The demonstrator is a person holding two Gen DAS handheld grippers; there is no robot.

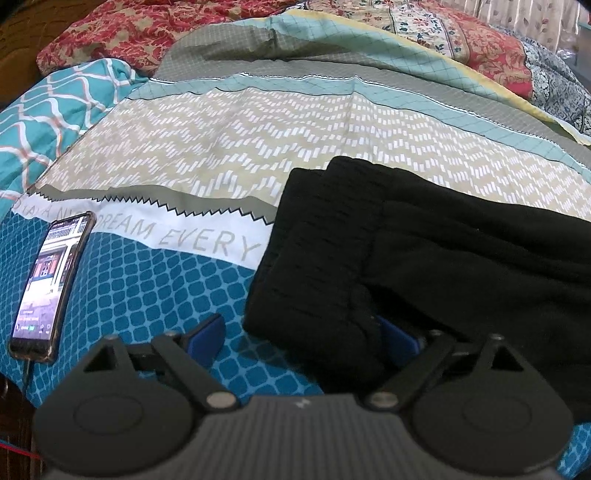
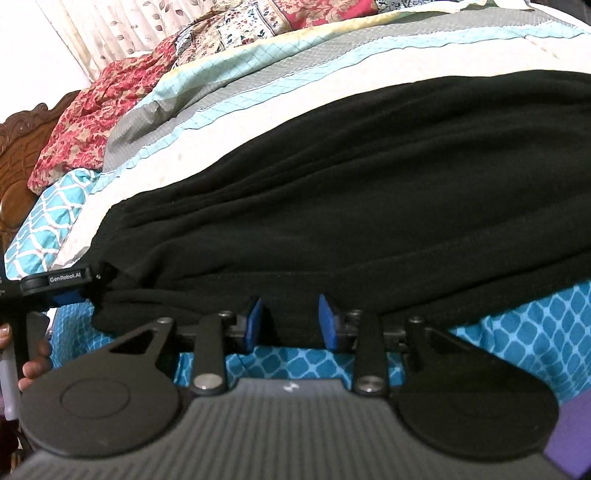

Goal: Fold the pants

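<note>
Black pants lie folded lengthwise across the patterned bedsheet. In the left wrist view my left gripper stands wide open around the near corner of the ribbed waistband. Its left pad rests on bare sheet and its right pad is partly tucked under the fabric, not pressing. In the right wrist view the pants fill the middle, and my right gripper is shut on a thick bunch of their near edge. The left gripper shows at that view's left, at the pants' end.
A lit phone with a cable lies on the sheet left of the pants. Red floral bedding and pillows are piled along the far side. A carved wooden headboard stands at the left. A person's fingers grip the left handle.
</note>
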